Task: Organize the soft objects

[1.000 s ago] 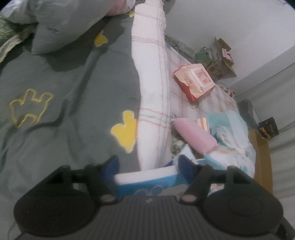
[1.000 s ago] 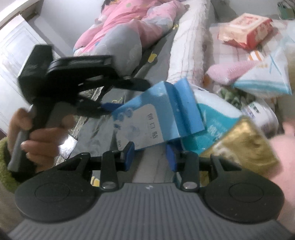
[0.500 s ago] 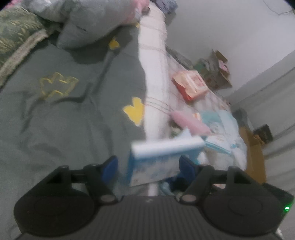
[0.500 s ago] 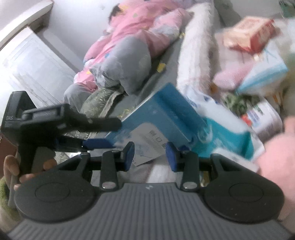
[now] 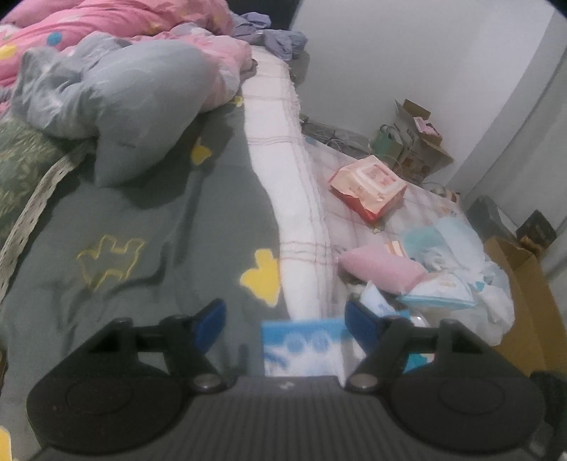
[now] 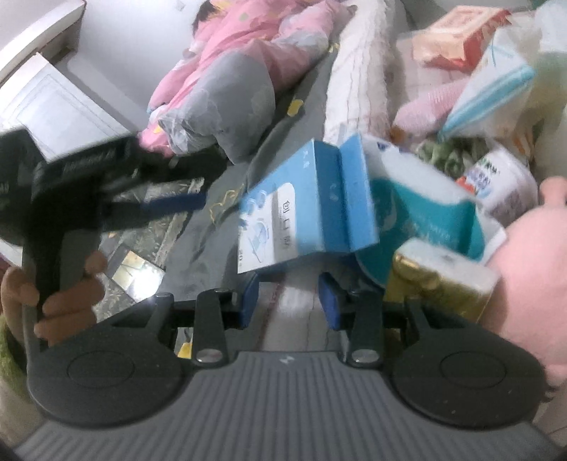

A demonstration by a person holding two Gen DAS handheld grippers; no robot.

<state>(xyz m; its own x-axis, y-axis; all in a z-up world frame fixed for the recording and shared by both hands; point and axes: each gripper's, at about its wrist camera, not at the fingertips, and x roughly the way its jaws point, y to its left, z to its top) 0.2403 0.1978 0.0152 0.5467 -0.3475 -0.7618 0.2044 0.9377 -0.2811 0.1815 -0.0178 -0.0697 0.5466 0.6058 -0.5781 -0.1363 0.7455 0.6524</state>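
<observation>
Two hand-held grippers work over a bed (image 5: pixel 106 227) covered with a grey sheet printed with yellow shapes. The left hand-held gripper (image 5: pixel 283 319) has its blue pads set wide apart; a blue-and-white packet (image 5: pixel 303 349) sits low between them, close to the right-hand pad, and whether that pad touches it cannot be told. From the right wrist view, this same left hand-held gripper appears at the left, blurred, gripped by a hand (image 6: pixel 60 287), with the blue packet (image 6: pixel 301 212) lying free beyond its tips. The right hand-held gripper (image 6: pixel 287 299) has its pads only partly closed, a gap between them and nothing pinched there.

A long white bolster (image 5: pixel 287 198) with thin plaid lines runs down the middle of the bed. Along the bed's right edge lies a heap of soft goods: a pink roll (image 5: pixel 381 267), pale blue tissue packs (image 5: pixel 439 294), a red-and-white wipes pack (image 5: pixel 368 188) farther up toward the far right corner. In the right wrist view a gold-wrapped pack (image 6: pixel 443 280) and a teal-and-white pack (image 6: pixel 421 209) crowd just beyond the right pad. A grey pillow (image 5: pixel 134 103) and pink quilt (image 5: pixel 117 21) fill the far left corner.
</observation>
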